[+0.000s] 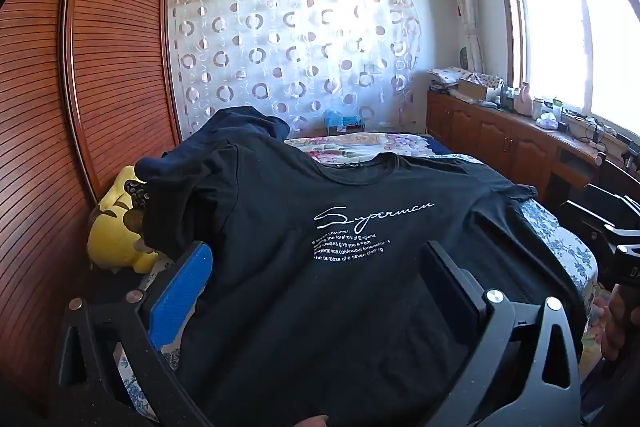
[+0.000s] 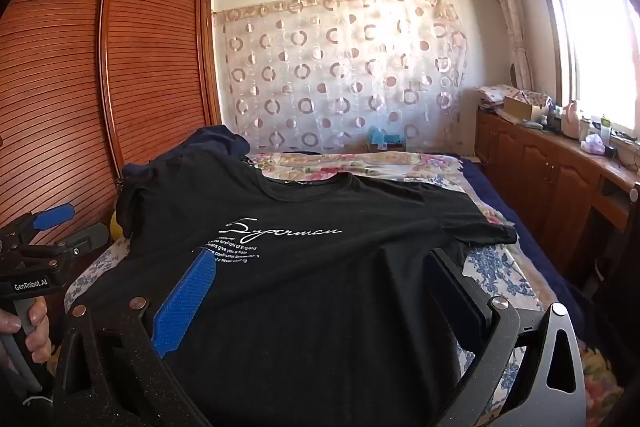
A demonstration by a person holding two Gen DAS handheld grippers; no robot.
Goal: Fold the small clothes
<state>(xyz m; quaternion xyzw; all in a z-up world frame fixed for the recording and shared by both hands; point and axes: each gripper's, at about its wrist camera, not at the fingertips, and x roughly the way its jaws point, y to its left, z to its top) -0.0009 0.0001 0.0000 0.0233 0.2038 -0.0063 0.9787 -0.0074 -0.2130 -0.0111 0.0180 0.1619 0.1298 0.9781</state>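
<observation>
**Both grippers poised wide over the spread T-shirt**

Left gripper (image 1: 316,283) is held with its jaws spread wide above the lower half of the black T-shirt (image 1: 340,287), nothing caught between them; the right gripper (image 2: 320,291) is likewise released, nearer the shirt's right side. The shirt is laid front-up across the near end of the bed (image 2: 500,275), its collar pointing toward the far edge and its white "Superman" print (image 2: 280,227) facing up. One sleeve is stretched flat toward the bed's right edge; the other is rumpled against dark clothing (image 1: 240,123) heaped at the left edge.

Folding appears not yet begun. A clean fold would probably be helped if the rumpled sleeve were smoothed first, and if hem and shoulder on one side were pinched together so that the cloth is carried over evenly.

A yellow plush toy (image 1: 116,227) by the wardrobe (image 1: 100,67) is shown clearly only in the left wrist view. The person's left hand (image 2: 28,331) on its handle is shown only in the right wrist view.
</observation>
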